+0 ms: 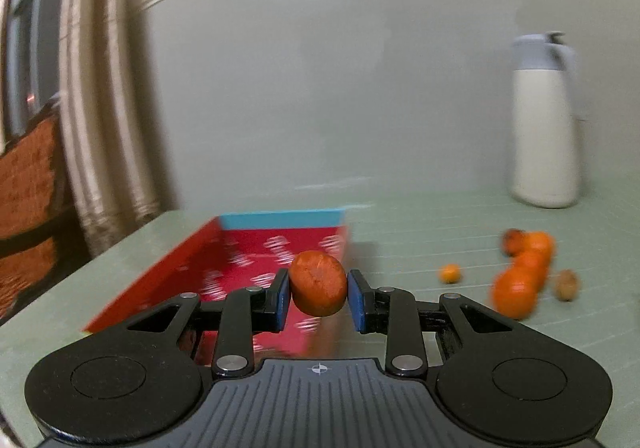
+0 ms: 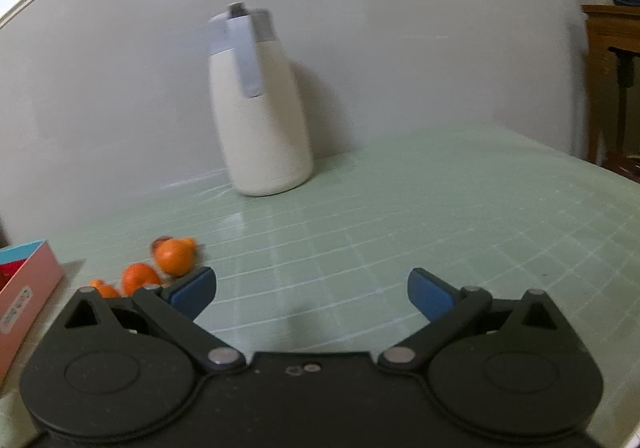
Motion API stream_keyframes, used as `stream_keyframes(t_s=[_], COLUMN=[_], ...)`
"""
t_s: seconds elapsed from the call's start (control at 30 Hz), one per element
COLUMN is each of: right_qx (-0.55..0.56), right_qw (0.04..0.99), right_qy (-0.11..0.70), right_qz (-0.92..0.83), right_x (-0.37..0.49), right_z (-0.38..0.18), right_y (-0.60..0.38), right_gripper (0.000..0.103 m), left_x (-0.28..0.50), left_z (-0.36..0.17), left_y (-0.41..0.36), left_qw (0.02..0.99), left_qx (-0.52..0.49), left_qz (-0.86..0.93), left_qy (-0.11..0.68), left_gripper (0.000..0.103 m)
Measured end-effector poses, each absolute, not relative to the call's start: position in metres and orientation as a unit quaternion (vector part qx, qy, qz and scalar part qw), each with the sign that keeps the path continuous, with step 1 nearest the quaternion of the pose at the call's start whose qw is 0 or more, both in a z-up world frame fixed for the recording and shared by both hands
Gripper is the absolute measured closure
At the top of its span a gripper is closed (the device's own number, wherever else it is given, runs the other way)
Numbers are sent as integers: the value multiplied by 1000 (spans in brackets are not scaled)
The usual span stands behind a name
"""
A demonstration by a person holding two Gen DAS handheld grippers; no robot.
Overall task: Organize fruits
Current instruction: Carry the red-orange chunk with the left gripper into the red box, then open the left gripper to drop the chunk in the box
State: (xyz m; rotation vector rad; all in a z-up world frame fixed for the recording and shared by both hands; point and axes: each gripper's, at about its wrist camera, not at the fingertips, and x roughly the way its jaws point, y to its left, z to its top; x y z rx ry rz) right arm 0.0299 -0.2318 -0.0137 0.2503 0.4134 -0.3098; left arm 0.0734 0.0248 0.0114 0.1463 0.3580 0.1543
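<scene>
Left gripper (image 1: pixel 318 298) clamped on an orange fruit (image 1: pixel 318 283), held above the red box (image 1: pixel 248 264).

Fruit is round, slightly squashed, with a dull, scuffed skin; blue pads press both its sides. Other oranges (image 1: pixel 520 280) lie loose on the green mat (image 1: pixel 440 232) near a white jug (image 1: pixel 546 120). Right gripper (image 2: pixel 312 294) is spread wide, nothing between its fingers.

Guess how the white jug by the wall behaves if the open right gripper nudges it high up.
The white jug is tall on a modest base, so a high push probably tips it. Its smooth body likely slides on the green mat if pushed low. Weight unknowable: contents hidden.
</scene>
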Motion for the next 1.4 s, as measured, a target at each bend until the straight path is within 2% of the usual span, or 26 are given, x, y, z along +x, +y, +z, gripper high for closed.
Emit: stream_keyframes(t_s=[0.33, 0.67, 0.7, 0.73, 0.77, 0.8, 0.83, 0.97, 1.07, 1.4], right_qx=[119, 117, 118, 118, 118, 118, 117, 116, 119, 134], right_qw=[962, 964, 964, 964, 965, 965, 966, 965, 963, 952], right_qy=[215, 222, 222, 221, 221, 221, 222, 231, 241, 275], right_qz=[-119, -93, -90, -85, -81, -76, -70, -42, -21, 2], right_x=[52, 61, 62, 63, 64, 65, 66, 73, 80, 109], right_z=[-15, -16, -16, -16, -15, -15, -15, -17, -18, -27], right_y=[-197, -179, -177, -176, -174, -173, -171, -162, -154, -133], right_gripper=[1, 1, 1, 1, 1, 1, 1, 6, 15, 15], left_x=[96, 91, 90, 88, 86, 82, 77, 62, 57, 50], left_z=[2, 0, 1, 2, 4, 6, 9, 16, 17, 18], left_y=[79, 88, 89, 89, 90, 91, 92, 93, 99, 144], left_qw=[955, 952, 953, 954, 955, 957, 959, 968, 967, 959], left_qx=[28, 38, 36, 34, 32, 30, 30, 48, 51, 14], left_qz=[148, 164, 162, 160, 162, 166, 169, 163, 167, 215], left_qy=[256, 256, 255, 252, 248, 237, 224, 186, 183, 184], left_gripper=[72, 71, 68, 54, 30, 21, 17, 14, 14, 9])
